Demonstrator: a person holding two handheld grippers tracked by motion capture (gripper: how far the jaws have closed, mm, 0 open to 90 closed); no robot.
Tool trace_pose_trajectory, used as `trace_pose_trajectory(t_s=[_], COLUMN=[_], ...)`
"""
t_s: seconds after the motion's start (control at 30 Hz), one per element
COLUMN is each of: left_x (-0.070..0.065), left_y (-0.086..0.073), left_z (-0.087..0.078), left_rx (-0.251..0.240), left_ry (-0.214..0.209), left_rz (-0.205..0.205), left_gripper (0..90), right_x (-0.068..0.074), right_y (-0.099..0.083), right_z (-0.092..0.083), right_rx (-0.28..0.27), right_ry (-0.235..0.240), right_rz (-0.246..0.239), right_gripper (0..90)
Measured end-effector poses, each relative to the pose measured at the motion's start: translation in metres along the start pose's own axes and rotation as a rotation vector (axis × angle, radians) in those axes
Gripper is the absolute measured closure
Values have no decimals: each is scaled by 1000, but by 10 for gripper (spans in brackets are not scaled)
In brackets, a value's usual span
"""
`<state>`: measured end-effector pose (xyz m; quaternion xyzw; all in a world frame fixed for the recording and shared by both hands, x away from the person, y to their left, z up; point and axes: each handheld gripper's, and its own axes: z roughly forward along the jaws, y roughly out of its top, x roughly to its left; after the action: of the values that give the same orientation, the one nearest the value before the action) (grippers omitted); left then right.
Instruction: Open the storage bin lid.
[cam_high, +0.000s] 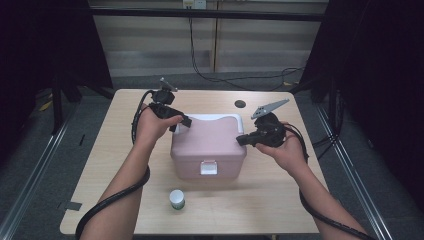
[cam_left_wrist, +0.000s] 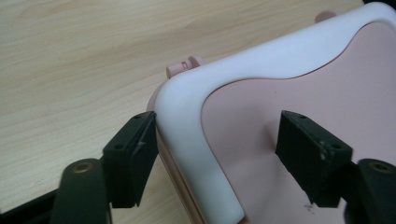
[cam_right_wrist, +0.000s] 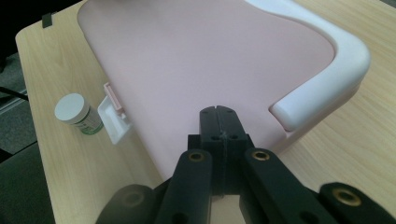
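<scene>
At the middle of the desk (cam_high: 280, 210) the pink box (cam_high: 207, 150) is sitting, its white handle (cam_left_wrist: 187, 135) lying flat. My left tongs (cam_left_wrist: 215, 154) are gaping around the handle's corner, not pinching; my right tongs (cam_right_wrist: 218, 140) are resting fully closed, empty, on the lid. Closing carelessly, I am risking shoving the box or slipping off the smooth handle.

The storage box (cam_high: 208, 150) stands at the centre of the bench (cam_high: 100, 165), latch (cam_high: 208, 167) facing the near edge. Its carry handle (cam_high: 212, 118) lies folded along the rear edge of the lid. A small jar (cam_high: 177, 198) stands upright on the bench in front of the box, slightly left of the latch and apart from it. A cable port (cam_high: 240, 104) lies in the bench behind the box, toward the right.

The left hand-held gripper (cam_high: 182, 121) sits at the box's rear left corner, one jaw either side of the handle. The right hand-held gripper (cam_high: 242, 140) sits over the lid's right edge.
</scene>
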<state>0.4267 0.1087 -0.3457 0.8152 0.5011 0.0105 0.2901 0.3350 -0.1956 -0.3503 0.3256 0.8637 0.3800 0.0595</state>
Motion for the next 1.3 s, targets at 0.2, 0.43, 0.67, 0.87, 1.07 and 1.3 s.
trace_pose_trajectory(t_s=[0.2, 0.43, 0.67, 0.87, 1.07, 1.3], left_x=[1, -3, -4, -4, -6, -13], left_y=[0, 2, 0, -2, -3, -8], left_z=[-1, -19, -29, -38, -51, -60], left_rx=[-2, -28, -23, -38, -49, -37], left_ry=[-7, -37, -45, -72, -91, -86], left_rz=[-5, -13, -10, -13, 7, 68], left_gripper=[286, 305, 347, 363, 419, 435], right_x=[-1, 1, 3, 3, 6, 8], right_y=[-2, -3, -3, -2, 1, 1], right_z=[0, -1, 0, 1, 3, 4], right_rx=[-8, -12, -9, -10, -4, -7], right_ry=[5, -1, -6, -7, -20, -24], right_rz=[6, 5, 3, 9, -1, -1], right_gripper=[900, 900, 900, 900, 900, 900])
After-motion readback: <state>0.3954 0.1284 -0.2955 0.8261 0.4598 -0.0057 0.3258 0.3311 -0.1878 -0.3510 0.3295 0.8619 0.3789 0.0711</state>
